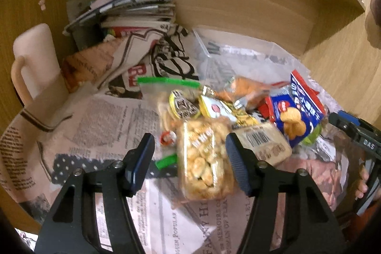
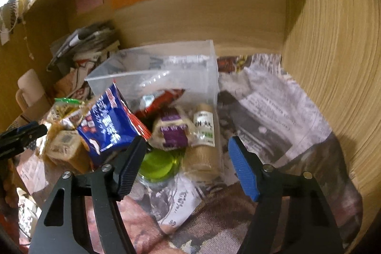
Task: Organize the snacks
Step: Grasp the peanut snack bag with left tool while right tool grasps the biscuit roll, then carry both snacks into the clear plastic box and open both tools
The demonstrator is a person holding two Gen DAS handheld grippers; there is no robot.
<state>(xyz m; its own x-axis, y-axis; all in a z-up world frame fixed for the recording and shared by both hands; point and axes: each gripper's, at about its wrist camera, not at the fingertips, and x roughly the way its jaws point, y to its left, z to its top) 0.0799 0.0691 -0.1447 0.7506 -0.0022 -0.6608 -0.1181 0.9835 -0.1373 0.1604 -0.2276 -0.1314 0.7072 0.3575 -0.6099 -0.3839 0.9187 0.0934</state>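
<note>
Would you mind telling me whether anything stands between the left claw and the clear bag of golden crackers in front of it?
Nothing visible does. The left claw is open, and the cracker bag lies on the newspaper between its fingers. A tan barcoded packet sits beside the bag, behind the right finger.

Both tools stand with fingers spread wide and nothing between them, the left tool (image 1: 190, 154) pointing forward and downward, the right tool (image 2: 188, 156) likewise angled down, its body held by a hand (image 1: 363, 185) off to the left tool's right.

"DAS" on right gripper (image 1: 366, 144), "POPULAR", "MEMOIRS" on newspaper (image 1: 190, 225)
</note>
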